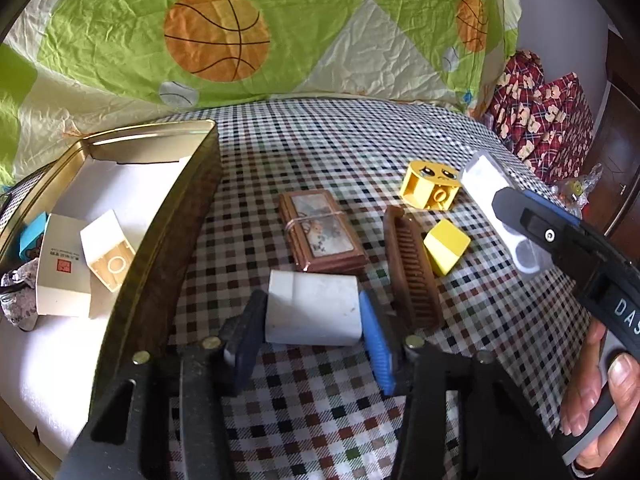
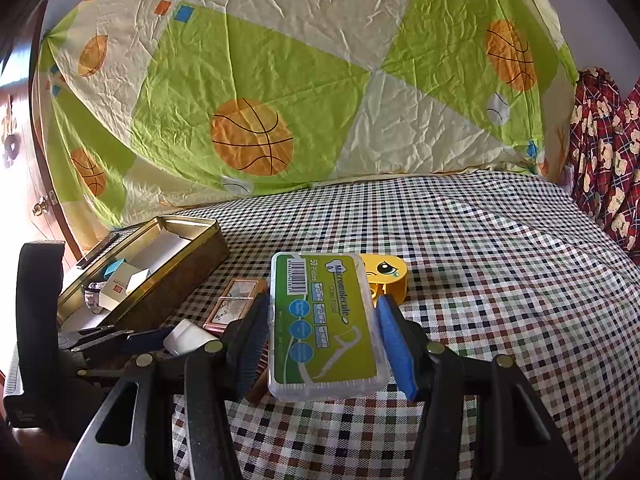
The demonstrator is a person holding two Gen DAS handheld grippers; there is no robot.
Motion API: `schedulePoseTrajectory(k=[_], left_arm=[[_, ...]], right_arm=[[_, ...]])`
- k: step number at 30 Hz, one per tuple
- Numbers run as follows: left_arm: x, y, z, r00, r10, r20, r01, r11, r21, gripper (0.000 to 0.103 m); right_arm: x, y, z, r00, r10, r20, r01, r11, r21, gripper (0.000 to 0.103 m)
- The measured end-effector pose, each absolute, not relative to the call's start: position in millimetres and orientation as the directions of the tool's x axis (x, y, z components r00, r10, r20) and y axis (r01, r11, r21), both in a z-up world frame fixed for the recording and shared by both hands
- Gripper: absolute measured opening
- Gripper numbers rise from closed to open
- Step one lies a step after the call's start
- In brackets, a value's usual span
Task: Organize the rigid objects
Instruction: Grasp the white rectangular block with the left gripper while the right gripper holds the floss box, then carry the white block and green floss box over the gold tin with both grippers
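Note:
My left gripper point(image 1: 312, 300) is shut on a white block point(image 1: 316, 316) that rests on the checked cloth, one pad against each of its sides. Beyond it lie a brown framed box point(image 1: 322, 236), a brown comb point(image 1: 412, 268), a yellow wedge block point(image 1: 446, 246) and a yellow crying-face brick point(image 1: 432, 186). My right gripper point(image 2: 322, 304) is shut on a clear floss-pick case point(image 2: 324, 320) with a green label, held above the cloth. In the left wrist view that case point(image 1: 492, 196) hangs at the right.
An open gold tin point(image 1: 176, 208) stands at the left, holding a white carton point(image 1: 64, 268), a white brick point(image 1: 106, 248) and a blue block point(image 1: 32, 236). A basketball quilt point(image 1: 216, 36) rises behind. Red plaid cloth point(image 1: 540, 120) lies at the far right. A hand point(image 1: 600, 392) grips the right tool.

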State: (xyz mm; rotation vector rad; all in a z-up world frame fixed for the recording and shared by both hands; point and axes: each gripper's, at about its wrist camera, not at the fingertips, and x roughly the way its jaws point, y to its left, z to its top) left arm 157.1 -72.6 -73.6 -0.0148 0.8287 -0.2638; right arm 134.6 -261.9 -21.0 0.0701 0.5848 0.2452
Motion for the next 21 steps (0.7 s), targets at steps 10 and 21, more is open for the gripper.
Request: schedulePoseTrajectory(k=[10,21], left_arm=[[159.3,-69.0,-75.0,0.634,-0.256,-0.73,0.233,0.963,-0.134,0.047],[141.4,-65.9,-57.7,0.751,-0.174,-0.637,0.175,0.983,-0.062,0.047]], right_arm=[[135.3,-258.8,-20.8,0.807,0.236,-0.542,-0.208,0.971,0.113,0.057],[126.9,-257.3,-16.5,0.834,0.235,-0.499,-0.212,0.972,0.103,0.057]])
